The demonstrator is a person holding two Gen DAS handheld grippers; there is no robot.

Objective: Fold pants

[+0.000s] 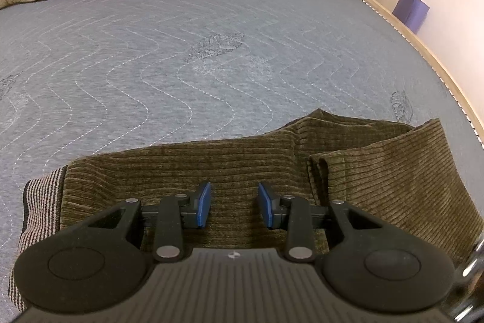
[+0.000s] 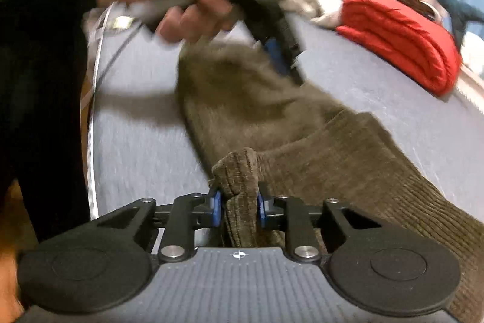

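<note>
No words, brand names or numbers can be read in either view. The only sign is a small white crosshair mark — a circle cut by a cross — printed on the ribbed grey housing behind each pair of tongs: on the left housing [image 1: 233,255] and on the right housing [image 2: 238,255].

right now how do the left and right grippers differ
The left gripper has its jaws apart with nothing between them, hovering over the olive corduroy pants. The right gripper has its jaws pinched on a bunched fold of the pants. The left view is sharp; the right view is blurred. Both are black with blue pads, over the grey mattress.
</note>
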